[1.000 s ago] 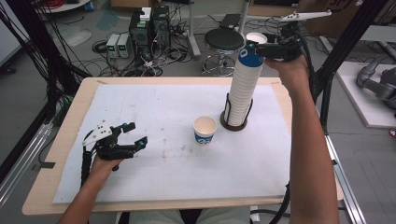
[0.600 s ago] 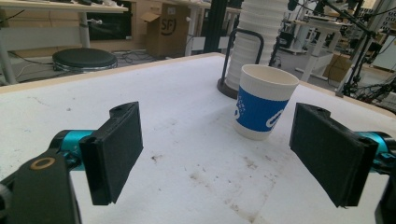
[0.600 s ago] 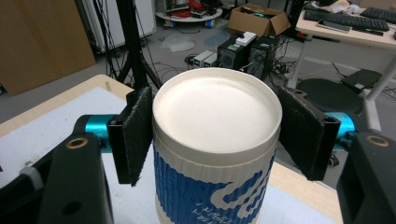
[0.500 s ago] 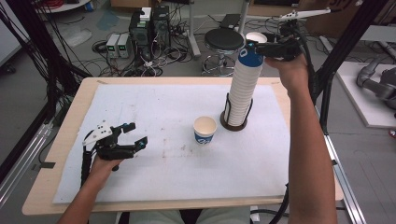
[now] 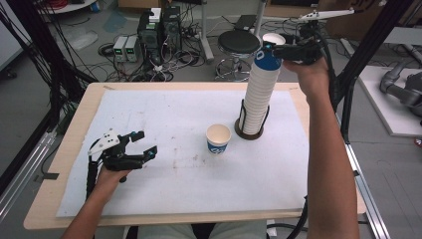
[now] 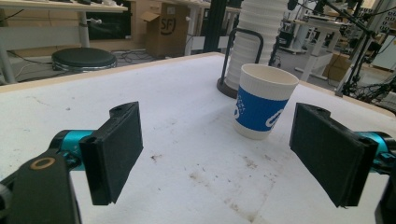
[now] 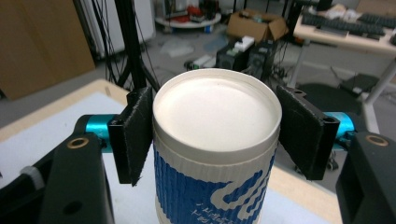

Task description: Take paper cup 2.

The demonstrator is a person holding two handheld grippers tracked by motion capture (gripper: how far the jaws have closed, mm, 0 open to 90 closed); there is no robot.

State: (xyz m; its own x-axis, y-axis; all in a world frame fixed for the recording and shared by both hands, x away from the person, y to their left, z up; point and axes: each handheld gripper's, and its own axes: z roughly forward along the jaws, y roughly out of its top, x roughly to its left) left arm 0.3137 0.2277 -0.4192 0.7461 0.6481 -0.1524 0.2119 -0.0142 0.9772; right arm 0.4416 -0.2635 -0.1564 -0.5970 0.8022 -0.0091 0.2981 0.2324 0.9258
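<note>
A tall stack of upside-down paper cups (image 5: 256,99) stands in a black wire holder (image 5: 250,133) at the back right of the white sheet (image 5: 174,109). My right gripper (image 5: 266,50) is up at the top of the stack. Its pads press both sides of the blue-and-white top cup (image 7: 217,112), and the right gripper (image 7: 215,130) is shut on it. A single upright blue-and-white cup (image 5: 218,138) stands in front of the holder. My left gripper (image 5: 148,142) rests open on the sheet at the left, aimed at that cup (image 6: 264,107), well short of it.
The wooden table edge (image 5: 74,129) borders the sheet on all sides. Beyond the far edge are a black stool (image 5: 239,42) and computer boxes with cables (image 5: 159,25) on the floor. Black frame posts (image 5: 358,59) rise at the right.
</note>
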